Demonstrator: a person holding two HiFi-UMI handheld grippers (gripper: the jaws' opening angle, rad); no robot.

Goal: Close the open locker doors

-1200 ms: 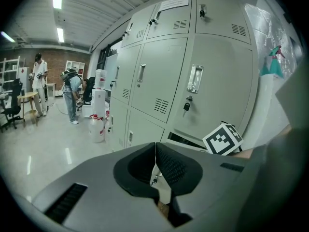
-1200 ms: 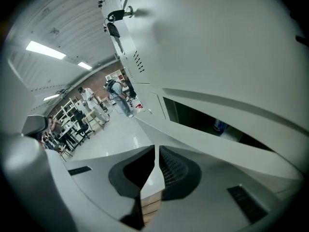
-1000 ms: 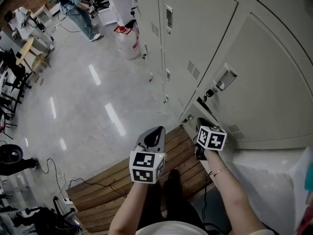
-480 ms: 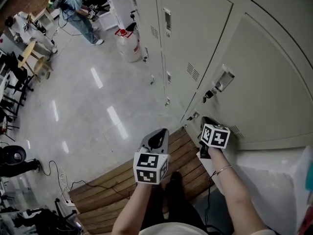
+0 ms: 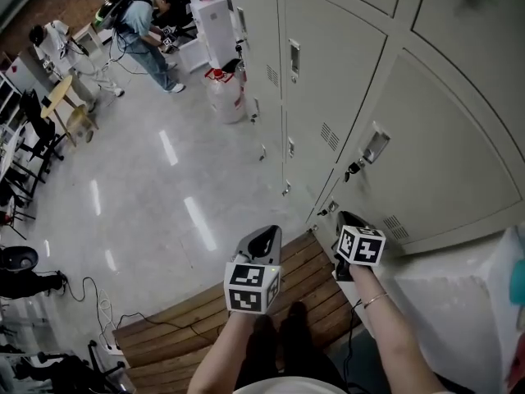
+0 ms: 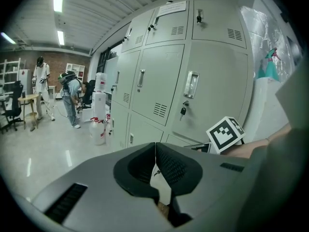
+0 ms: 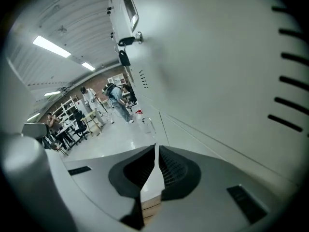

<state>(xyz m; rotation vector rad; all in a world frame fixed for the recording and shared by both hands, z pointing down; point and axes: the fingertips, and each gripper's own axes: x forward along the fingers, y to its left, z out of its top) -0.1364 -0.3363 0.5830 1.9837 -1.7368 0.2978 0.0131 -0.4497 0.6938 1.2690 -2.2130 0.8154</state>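
Note:
A bank of grey lockers [image 5: 328, 80] fills the right of the head view. The large door [image 5: 435, 146] has a recessed handle [image 5: 375, 146] and a key [image 5: 353, 169] in its lock, and it looks flush. My right gripper [image 5: 349, 217] is shut and empty. It points down at the low locker door [image 5: 326, 212] beneath, close to that door's edge; I cannot tell whether they touch. The right gripper view shows the same door [image 7: 222, 57] and key [image 7: 124, 57] close up. My left gripper [image 5: 264, 233] is shut on nothing and hangs over the bench, apart from the lockers.
A slatted wooden bench [image 5: 180, 322] runs under my hands, with my legs on it. A plastic-wrapped white bulk [image 5: 443, 294] stands at the right. A white jug [image 5: 226, 95] sits by the far lockers, where people [image 5: 148, 27] work. Chairs and cables [image 5: 90, 302] are at the left.
Both grippers have risen a little beside the lockers. The head view has swung so that more of the upper lockers shows.

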